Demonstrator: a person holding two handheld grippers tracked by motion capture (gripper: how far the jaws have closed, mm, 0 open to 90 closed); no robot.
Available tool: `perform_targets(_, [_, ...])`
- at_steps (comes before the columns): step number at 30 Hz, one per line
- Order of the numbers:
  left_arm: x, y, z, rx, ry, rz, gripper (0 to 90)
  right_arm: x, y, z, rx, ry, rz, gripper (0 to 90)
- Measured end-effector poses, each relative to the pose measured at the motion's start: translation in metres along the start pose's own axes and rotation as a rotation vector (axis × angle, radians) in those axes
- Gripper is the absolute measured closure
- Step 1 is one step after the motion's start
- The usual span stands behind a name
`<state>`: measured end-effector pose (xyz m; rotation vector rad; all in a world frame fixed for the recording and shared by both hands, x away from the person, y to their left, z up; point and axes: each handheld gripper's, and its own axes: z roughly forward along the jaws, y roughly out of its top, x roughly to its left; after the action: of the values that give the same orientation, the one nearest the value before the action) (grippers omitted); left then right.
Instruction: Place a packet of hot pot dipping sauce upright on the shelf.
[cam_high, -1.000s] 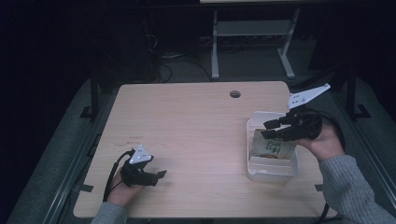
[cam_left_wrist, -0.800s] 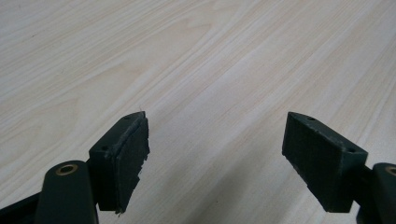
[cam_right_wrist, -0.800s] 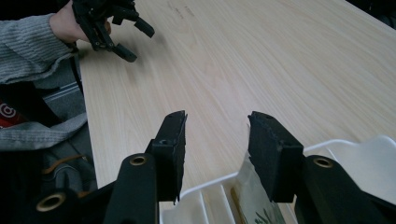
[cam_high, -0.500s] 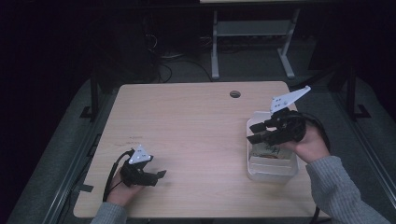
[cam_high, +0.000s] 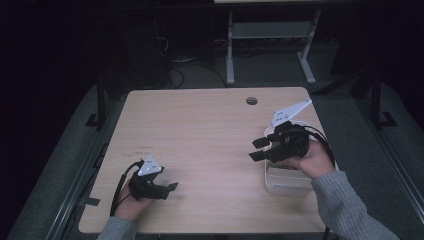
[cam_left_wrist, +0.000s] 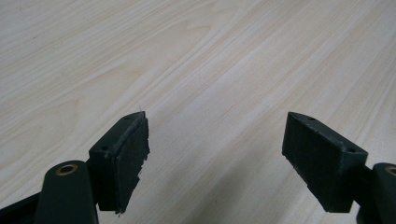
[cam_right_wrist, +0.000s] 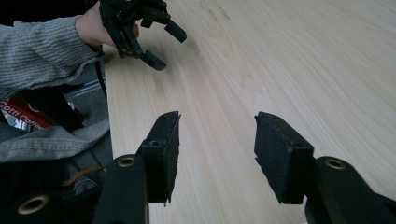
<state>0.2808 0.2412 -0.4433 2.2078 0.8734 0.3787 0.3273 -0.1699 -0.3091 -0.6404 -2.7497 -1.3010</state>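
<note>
Near the right edge of the pale wood-grain table (cam_high: 200, 130), a clear rectangular plastic container (cam_high: 287, 181), holding something pale that cannot be made out from the high view. Just over its left rim, the black right gripper (cam_high: 262, 149) with its grey three-cornered plate, gripped by a hand in a grey knitted sleeve (cam_high: 350, 210), jaws pointing left across the tabletop. Jaws just been opening, now standing fairly wide, with nothing between the black pads (cam_right_wrist: 163, 154) but bare wood. At the near left corner of the table, well apart from the container, the black left gripper (cam_high: 167, 189), low over the wood and pointing right. Its pads (cam_left_wrist: 130, 158) spread wide, empty, only tabletop behind them. Farther off in the right gripper view, that same left gripper (cam_right_wrist: 161, 44) and its grey sleeve.
</note>
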Motion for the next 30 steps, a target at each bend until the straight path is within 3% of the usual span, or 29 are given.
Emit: perform_targets(30, [0.0, 0.0, -0.002, -0.009, 0.0, 0.001, 22.4, 0.016, -0.001, 0.081, 0.022, 0.115, -0.005, 41.5])
